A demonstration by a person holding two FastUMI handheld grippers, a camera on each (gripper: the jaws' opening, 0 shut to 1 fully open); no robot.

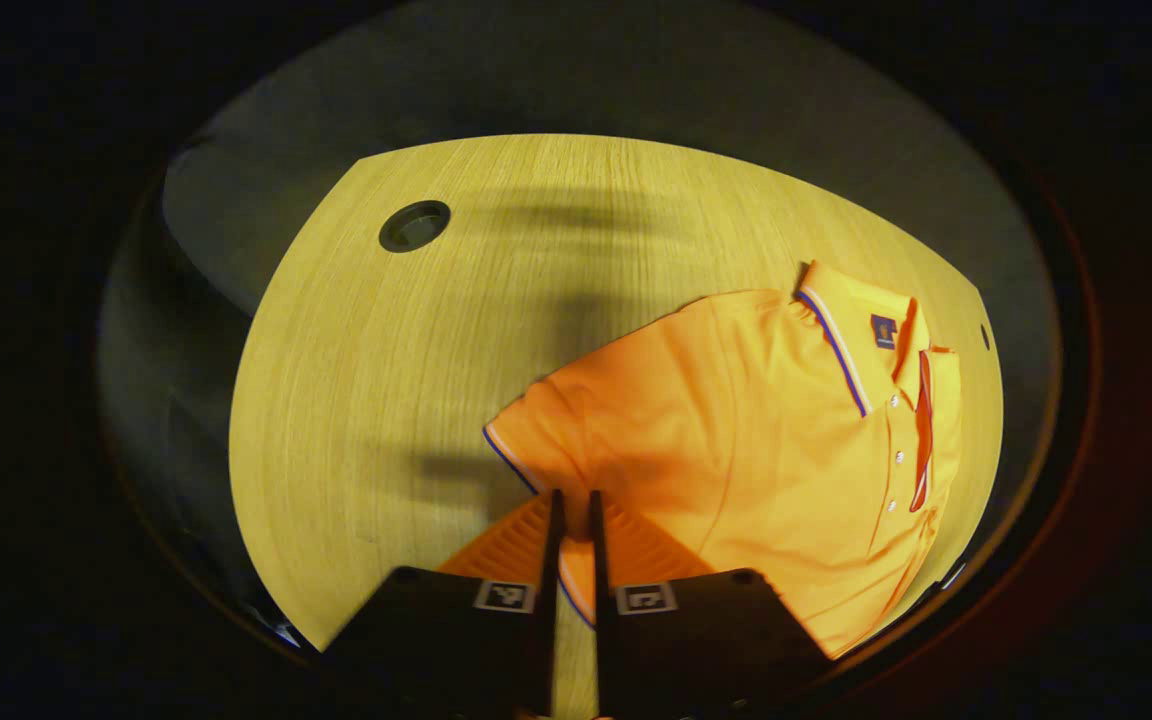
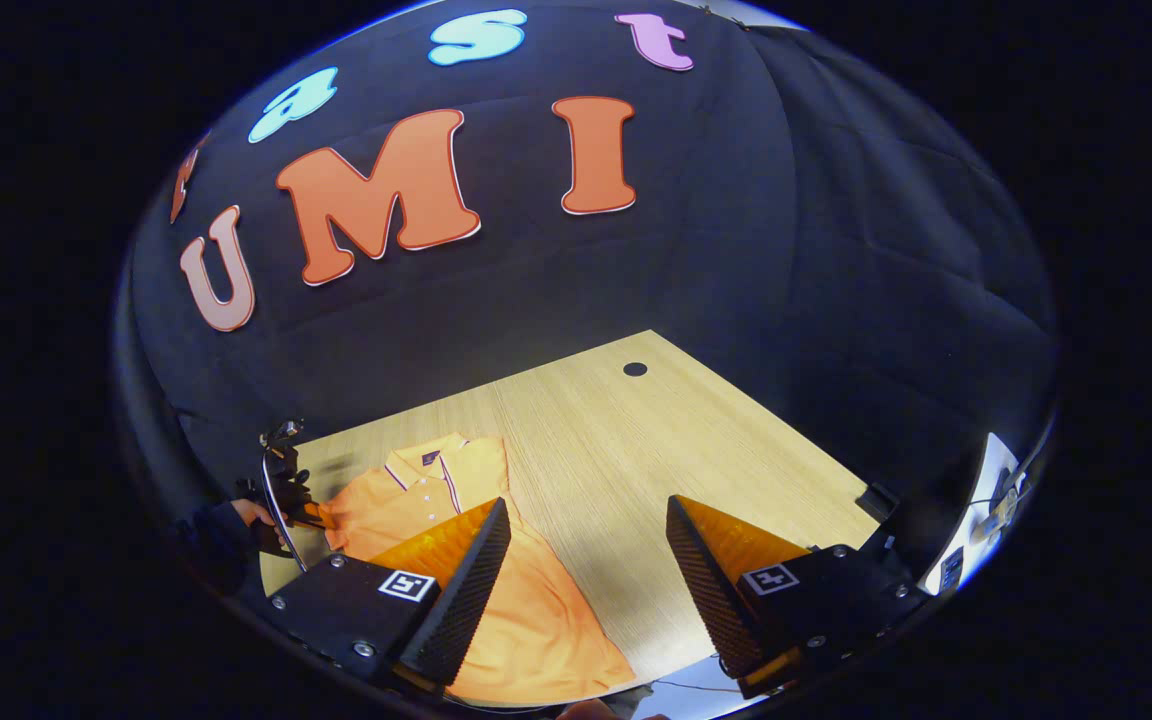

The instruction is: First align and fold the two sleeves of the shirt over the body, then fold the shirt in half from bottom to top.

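Left tongs: clenched on the sleeve hem of the orange polo shirt, which lies flat on the light wooden counter. Right tongs: released, raised above the counter. The right gripper view adds the person's hand holding the left tongs at the shirt's far sleeve.

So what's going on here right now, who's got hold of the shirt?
A person is folding an orange polo shirt on the wooden table with two handheld grippers. The left gripper has its jaws closed together at the trimmed edge of a sleeve, apparently pinching it. The right gripper hangs open above the table beside the shirt, holding nothing. The shirt's body lies flat, collar and buttons facing up.
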